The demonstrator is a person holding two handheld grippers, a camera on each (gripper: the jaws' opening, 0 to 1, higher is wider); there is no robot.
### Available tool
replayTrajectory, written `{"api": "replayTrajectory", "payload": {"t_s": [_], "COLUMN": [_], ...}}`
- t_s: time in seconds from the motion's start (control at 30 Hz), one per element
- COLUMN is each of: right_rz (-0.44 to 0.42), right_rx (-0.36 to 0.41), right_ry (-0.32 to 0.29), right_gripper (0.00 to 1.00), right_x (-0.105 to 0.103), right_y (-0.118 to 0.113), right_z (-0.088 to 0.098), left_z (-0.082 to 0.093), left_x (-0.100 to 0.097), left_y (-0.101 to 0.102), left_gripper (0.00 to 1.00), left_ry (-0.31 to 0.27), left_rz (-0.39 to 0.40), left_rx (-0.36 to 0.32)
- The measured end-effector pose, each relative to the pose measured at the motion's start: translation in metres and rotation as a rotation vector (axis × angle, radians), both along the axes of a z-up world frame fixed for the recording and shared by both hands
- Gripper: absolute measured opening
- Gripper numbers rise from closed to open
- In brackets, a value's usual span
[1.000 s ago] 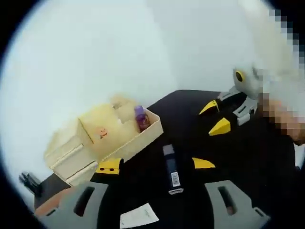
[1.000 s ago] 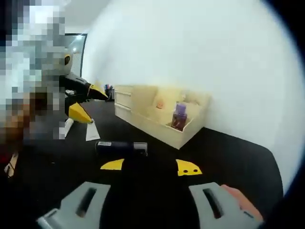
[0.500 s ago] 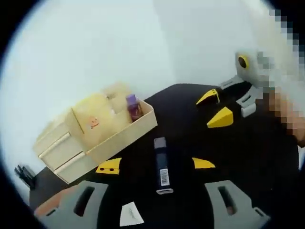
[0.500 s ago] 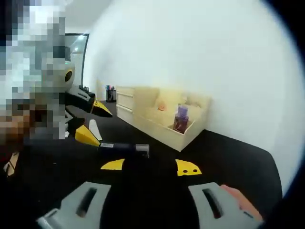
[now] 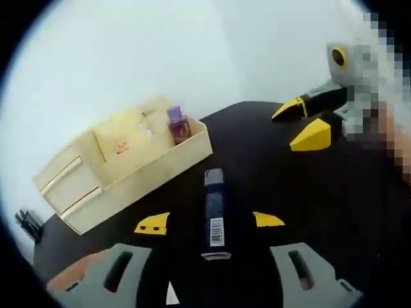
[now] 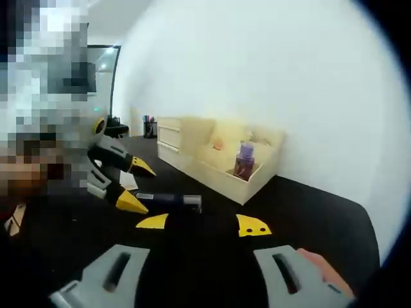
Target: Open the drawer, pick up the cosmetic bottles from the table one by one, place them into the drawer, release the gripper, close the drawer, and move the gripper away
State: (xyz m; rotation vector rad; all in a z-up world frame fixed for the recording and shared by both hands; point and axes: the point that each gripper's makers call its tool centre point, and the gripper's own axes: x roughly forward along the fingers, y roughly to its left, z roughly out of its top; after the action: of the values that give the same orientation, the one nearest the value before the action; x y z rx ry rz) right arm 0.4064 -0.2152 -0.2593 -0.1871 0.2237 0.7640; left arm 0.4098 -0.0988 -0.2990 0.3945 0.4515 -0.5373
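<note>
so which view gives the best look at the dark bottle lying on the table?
The left gripper view: the dark bottle lies lengthwise between that gripper's open jaws, its barcode label facing the camera. In the right gripper view the same bottle appears side-on, smaller, with the left gripper partly covering one end.

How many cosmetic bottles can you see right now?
2: a dark bottle lying on the black table between the left gripper's jaws, and a purple bottle upright in the organizer. Others may be hidden.
</note>
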Motion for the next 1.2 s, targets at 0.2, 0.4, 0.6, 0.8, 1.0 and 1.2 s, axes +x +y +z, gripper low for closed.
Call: {"api": "replayTrajectory", "payload": {"t_s": [0.2,0.4,0.6,0.8,1.0,1.2], "right_rz": [0.000,0.000,0.001,0.004,0.003,0.008], "right_rx": [-0.007,-0.015,-0.026,-0.012,-0.018,-0.024], "right_ry": [0.000,0.001,0.006,0.009,0.013,0.019], "right_gripper": [0.35,0.34,0.34,0.34,0.34,0.34], "right_x": [0.000,-0.001,0.002,-0.001,0.001,0.001], "right_y": [0.000,0.001,0.000,-0.001,-0.003,0.000], "right_z": [-0.002,-0.005,-0.005,-0.003,-0.003,-0.005], "left_z": [-0.008,-0.012,-0.015,-0.020,-0.019,-0.020], "left_x": [-0.001,-0.002,-0.003,-0.003,-0.004,-0.005], "left_y": [0.001,0.004,0.007,0.004,0.003,0.004], "left_gripper": [0.34,0.29,0.28,0.27,0.23,0.19], "left_ry": [0.015,0.017,0.031,0.040,0.045,0.050], "left_rz": [0.005,0.011,0.016,0.013,0.013,0.015], "left_rx": [-0.017,-0.007,-0.013,-0.009,-0.022,-0.036]}}
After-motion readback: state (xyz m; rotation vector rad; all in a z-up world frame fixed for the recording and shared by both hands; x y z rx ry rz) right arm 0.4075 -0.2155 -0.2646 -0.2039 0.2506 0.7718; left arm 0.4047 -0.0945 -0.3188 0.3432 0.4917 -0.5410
